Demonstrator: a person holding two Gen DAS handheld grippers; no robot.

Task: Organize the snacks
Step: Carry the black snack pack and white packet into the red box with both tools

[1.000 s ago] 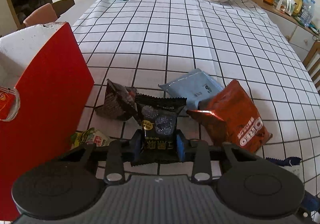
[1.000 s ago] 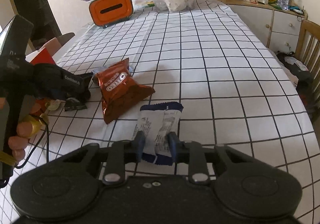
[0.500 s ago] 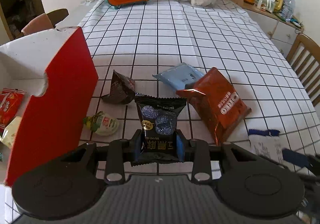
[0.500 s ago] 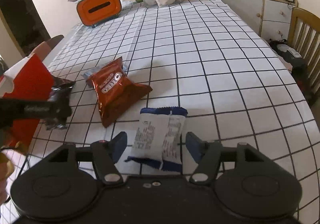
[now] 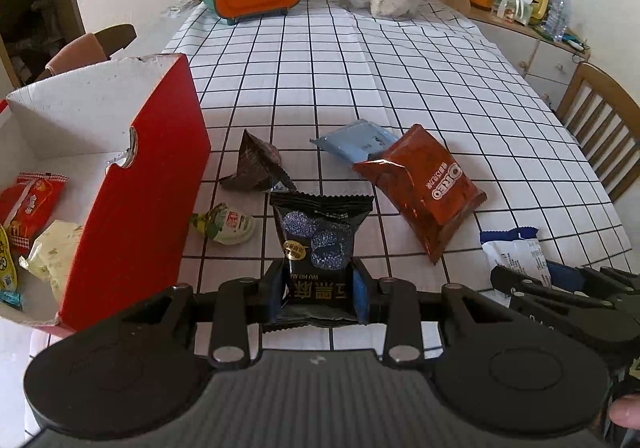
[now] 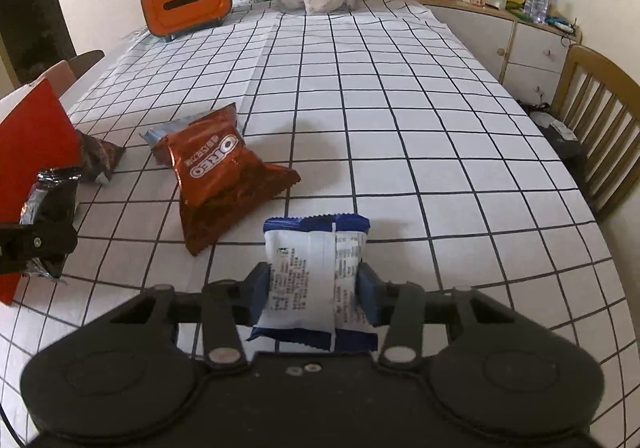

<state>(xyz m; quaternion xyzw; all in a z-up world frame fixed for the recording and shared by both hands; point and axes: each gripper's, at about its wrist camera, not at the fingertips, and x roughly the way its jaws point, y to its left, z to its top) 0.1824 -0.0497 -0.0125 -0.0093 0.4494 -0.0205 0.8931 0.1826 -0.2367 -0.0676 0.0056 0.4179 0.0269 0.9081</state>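
We hold a snack in each gripper. The left gripper has its jaws pinching the lower end of a black packet, which stands up between them with its long axis pointing forward along the fingers, clear of the table. The right gripper has its jaws closed against the two long sides of a white packet with blue ends; this packet also runs lengthwise away from us, and we cannot tell whether it is lifted or resting on the cloth.

The relation that matters now is where the red box lies. From the left wrist view it sits just to the left of the black packet, open at the top, with several wrapped snacks already inside. So the left hand is much the nearer one: we judge its next move to be a short swing leftward over the box's red wall, then a release. The right hand is farther off and would have to cross the loose snacks to reach the box, so we expect it to follow after.

On the table between the grippers and beyond lie an Oreo bag, a light blue packet partly under it, a dark pyramid packet near the box and a small green-and-white one just beside the box wall.
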